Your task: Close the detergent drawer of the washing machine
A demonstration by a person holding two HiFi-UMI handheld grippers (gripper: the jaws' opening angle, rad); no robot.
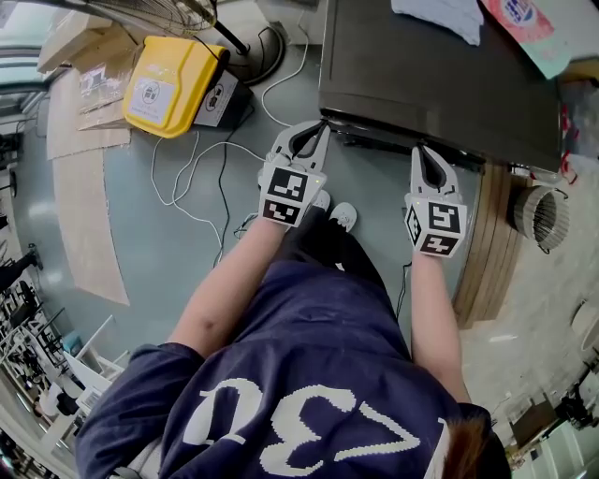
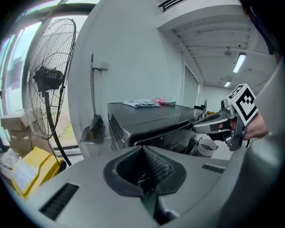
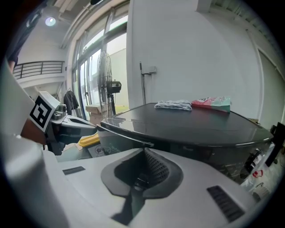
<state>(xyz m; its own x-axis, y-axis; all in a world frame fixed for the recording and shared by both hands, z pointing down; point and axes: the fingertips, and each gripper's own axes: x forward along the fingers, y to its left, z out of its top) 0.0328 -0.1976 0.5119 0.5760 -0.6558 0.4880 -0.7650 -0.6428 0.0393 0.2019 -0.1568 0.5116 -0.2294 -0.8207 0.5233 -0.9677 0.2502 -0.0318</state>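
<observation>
Both the left gripper [image 1: 321, 127] and the right gripper [image 1: 419, 150] were held closed, empty, near the washing machine [image 1: 440, 84].

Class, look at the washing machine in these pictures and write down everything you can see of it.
The washing machine is a dark grey box with a smooth, glossy flat top, standing by a white wall. A folded cloth and a pink-and-teal packet lie towards the back of the top. Its front faces the person; the drawer's position cannot be made out. The left gripper and right gripper, both shut and empty, point at its front top edge.
</observation>
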